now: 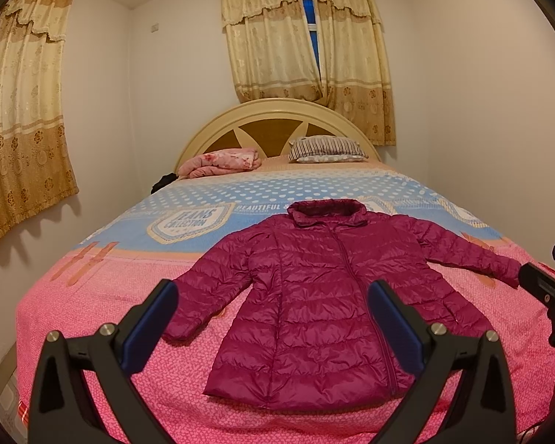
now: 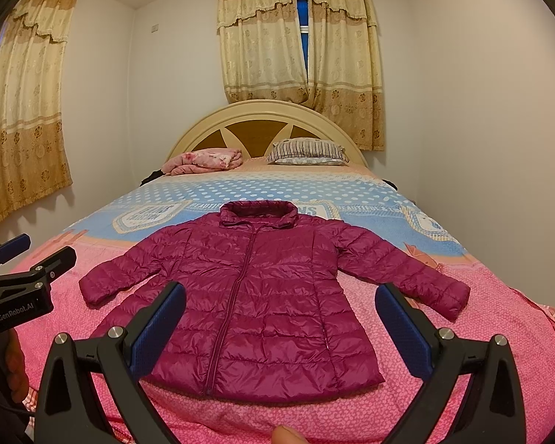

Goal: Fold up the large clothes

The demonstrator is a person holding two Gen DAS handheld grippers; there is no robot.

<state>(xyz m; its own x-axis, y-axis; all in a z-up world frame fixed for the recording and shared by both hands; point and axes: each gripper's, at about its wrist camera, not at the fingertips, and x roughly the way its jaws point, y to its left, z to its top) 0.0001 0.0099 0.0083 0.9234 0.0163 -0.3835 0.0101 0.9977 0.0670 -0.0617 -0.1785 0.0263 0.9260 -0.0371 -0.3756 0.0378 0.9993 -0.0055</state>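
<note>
Magenta quilted puffer jacket [image 1: 314, 307] lies flat, front up and zipped, on the pink-and-blue printed bedspread [image 1: 103, 296]. Left wrist view: collar toward the cream arched wooden headboard [image 1: 277, 125], hem at the end of the bed away from the headboard. Long axis runs from hem to collar, straight toward the headboard. Both sleeves spread out sideways and angled toward the hem end. Left gripper [image 1: 273, 329] hovers over the hem end, jaws wide apart, blue pads facing each other, nothing between them, no contact with the fabric. Right gripper [image 1: 547, 281] shows at the frame edge, just beside the far sleeve cuff; whether it touches the cuff cannot be told from here.

Right wrist view: same layout, jacket [image 2: 255, 307] centred, collar toward the headboard [image 2: 266, 122]. Right gripper [image 2: 281, 329] held above the hem end, jaws spread, empty. Left gripper [image 2: 33, 255] appears off the other sleeve's side, on the side away from the headboard, clear of the cloth, jaws parted. A fingertip [image 2: 285, 434] intrudes at the bottom edge.

Judgement: folding not begun; garment laid out, start-of-task pose. Next move likely calls for each gripper to descend on a sleeve cuff or shoulder, pinch the slippery padded shell firmly, and bring the sleeve inward across the body.
</note>
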